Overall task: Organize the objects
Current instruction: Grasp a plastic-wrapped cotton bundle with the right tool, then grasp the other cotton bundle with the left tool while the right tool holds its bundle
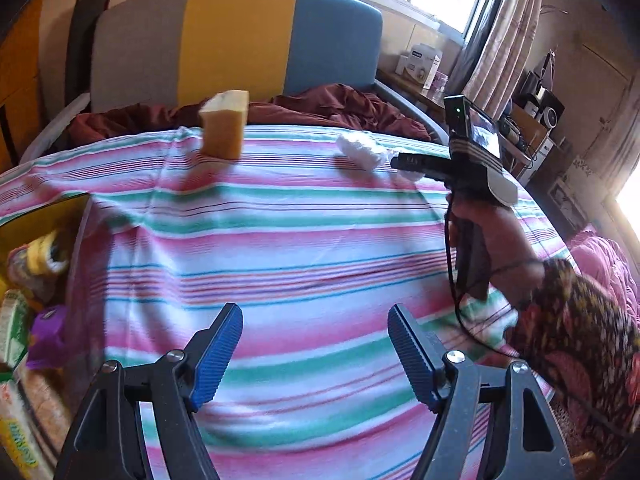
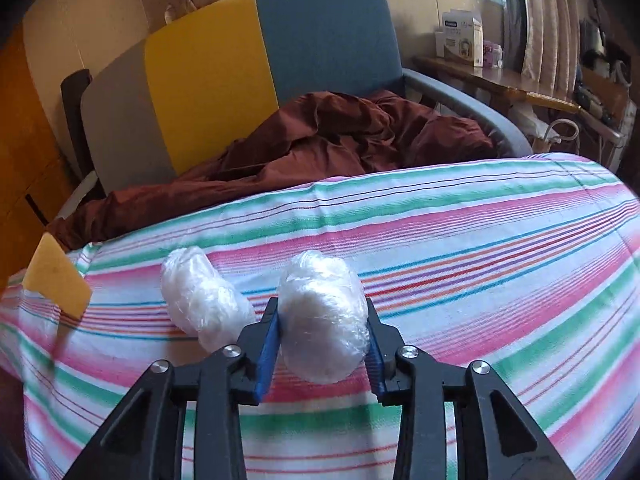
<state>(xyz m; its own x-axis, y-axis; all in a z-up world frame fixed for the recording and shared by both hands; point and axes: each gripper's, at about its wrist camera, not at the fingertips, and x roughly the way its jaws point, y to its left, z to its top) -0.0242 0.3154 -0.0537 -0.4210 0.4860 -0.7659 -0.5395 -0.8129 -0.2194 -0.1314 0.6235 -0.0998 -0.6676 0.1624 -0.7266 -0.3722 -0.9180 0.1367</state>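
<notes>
On the striped bed sheet (image 2: 480, 240), the right gripper (image 2: 322, 344) pinches a white wrapped bundle (image 2: 324, 320); another bundle (image 2: 200, 300) lies beside. Left gripper (image 1: 316, 354) is spread wide, holding nothing. Box (image 1: 36, 280) at left is cut off and blurry.

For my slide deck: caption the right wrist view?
Right claw shut on a white plastic-wrapped bundle above the striped bedsheet.

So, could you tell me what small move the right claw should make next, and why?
Probably a short lift straight up. The right claw is shut on a plastic-wrapped white bundle that seems to sit low on the striped sheet, with a second bundle close beside it. Rising first should avoid dragging either. The left claw is open.
</notes>
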